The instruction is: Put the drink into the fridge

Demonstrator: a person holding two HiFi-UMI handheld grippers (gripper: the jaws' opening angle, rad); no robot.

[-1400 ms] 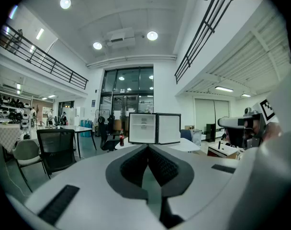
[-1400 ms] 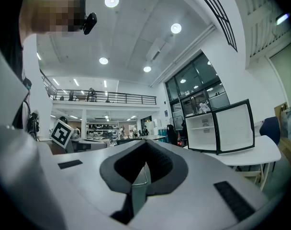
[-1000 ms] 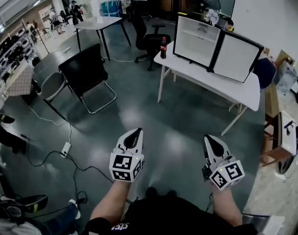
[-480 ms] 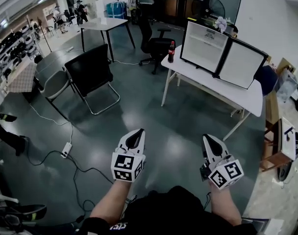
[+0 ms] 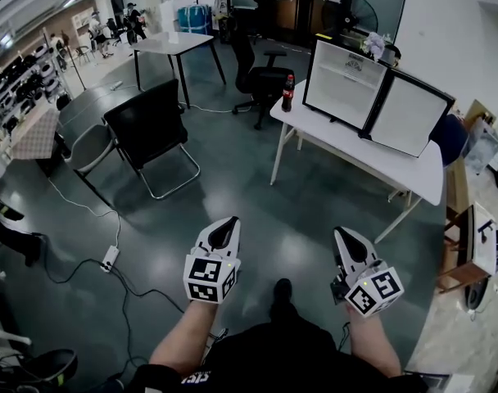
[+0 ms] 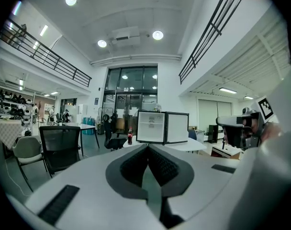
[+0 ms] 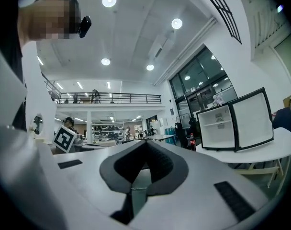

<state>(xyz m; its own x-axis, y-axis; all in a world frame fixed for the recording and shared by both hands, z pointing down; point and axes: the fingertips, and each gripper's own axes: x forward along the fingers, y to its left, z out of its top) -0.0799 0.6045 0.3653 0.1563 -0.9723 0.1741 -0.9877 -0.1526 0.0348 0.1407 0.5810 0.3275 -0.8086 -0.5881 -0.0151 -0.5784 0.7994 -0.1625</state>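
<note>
Claws low in the head view, both mine, both empty. My left gripper (image 5: 224, 226), white with a marker cube, sits lower left of centre. Its dark ribbed pads are pressed together tip to tip, and its own view shows nothing between them. My right gripper (image 5: 345, 240), lower right of centre, same story: jaws closed on each other, no thing pinched. Both hang over the shiny grey-green floor (image 5: 257, 195), well apart from the table.

Now the drink: a dark cola bottle with a red cap and label (image 5: 287, 93) stands upright at the left corner of the long white table (image 5: 355, 150), upper right of the frame. Just to its right on the same tabletop stands the small white box fridge (image 5: 345, 84). Its black-framed door (image 5: 409, 115) is swung wide open toward the right, white shelves showing inside. So the bottle is outside the fridge, close beside it; touching or not, I cannot tell.

Upper left of centre there's a black cantilever chair (image 5: 151, 125). Behind the bottle, toward the top of the frame, a black swivel office chair (image 5: 261, 76).
</note>
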